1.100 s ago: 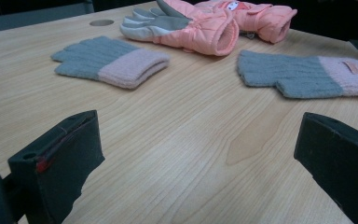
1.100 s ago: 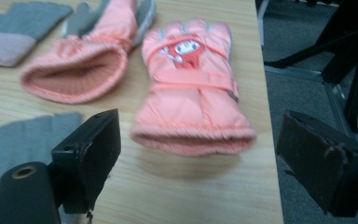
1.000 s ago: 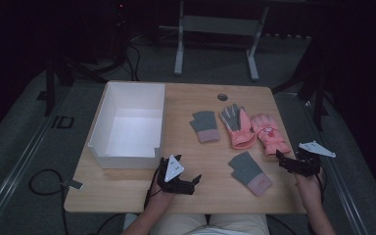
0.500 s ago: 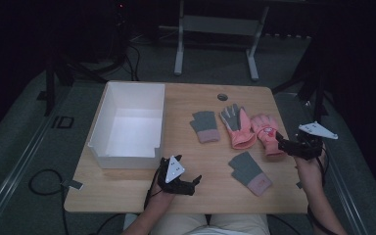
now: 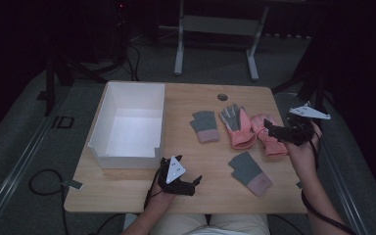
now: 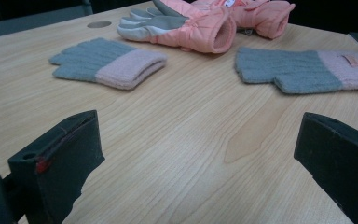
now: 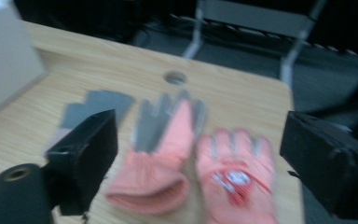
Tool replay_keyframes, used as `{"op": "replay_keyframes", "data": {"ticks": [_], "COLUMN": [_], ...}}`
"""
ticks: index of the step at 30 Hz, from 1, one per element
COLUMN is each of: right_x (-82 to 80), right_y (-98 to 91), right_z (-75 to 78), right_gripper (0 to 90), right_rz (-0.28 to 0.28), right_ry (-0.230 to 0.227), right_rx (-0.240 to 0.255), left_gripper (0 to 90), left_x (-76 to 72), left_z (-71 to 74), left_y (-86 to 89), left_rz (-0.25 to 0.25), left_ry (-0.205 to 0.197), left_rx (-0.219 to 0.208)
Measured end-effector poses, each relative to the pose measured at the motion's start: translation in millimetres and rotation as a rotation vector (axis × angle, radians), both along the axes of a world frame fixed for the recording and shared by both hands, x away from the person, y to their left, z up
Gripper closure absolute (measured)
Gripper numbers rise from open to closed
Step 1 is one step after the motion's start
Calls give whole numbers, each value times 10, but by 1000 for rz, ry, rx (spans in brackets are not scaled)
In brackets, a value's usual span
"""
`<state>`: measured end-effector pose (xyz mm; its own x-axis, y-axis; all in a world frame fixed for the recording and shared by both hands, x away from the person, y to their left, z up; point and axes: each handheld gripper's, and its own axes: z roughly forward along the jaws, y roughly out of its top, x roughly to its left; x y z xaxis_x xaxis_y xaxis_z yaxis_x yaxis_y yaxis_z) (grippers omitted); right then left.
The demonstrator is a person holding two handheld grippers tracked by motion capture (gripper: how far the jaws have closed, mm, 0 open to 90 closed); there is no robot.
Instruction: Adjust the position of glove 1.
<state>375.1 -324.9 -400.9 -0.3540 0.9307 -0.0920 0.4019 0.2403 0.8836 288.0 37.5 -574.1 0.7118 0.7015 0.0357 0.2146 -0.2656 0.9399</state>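
Two pink ski gloves lie side by side right of centre, one with its grey palm up, the other at its right. A grey knit glove with a pink cuff lies to their left, and a second one lies nearer me. My right gripper hovers open just above the right pink glove; in the right gripper view both pink gloves lie between its wide jaws. My left gripper rests open on the table near the front edge, pointing at the gloves.
A white open box stands at the table's left, just beyond my left hand. A round cable hole sits near the far edge. Bare wood lies between the left gripper and the gloves. Past the table there is dark floor and a metal stand.
My right gripper has lifted from the table's right front and moved forward and left, over the right pink glove. The left gripper and the gloves have stayed still.
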Motion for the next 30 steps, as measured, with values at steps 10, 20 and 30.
{"op": "replay_keyframes", "data": {"ticks": [10, 20, 30], "right_x": [65, 250, 563], "right_y": [361, 700, 1136], "right_z": [121, 32, -251], "right_gripper": [147, 279, 386], "right_rz": [122, 233, 325], "right_ry": [-52, -10, 71], "right_rx": [-9, -11, -65], "left_gripper": [5, 5, 5], "left_x": [2, 0, 0], "left_z": [1, 1, 1], "left_y": [4, -7, -4], "left_rz": [-1, -6, -12], "left_ry": [2, -1, -1], "left_rx": [-2, 5, 4]}}
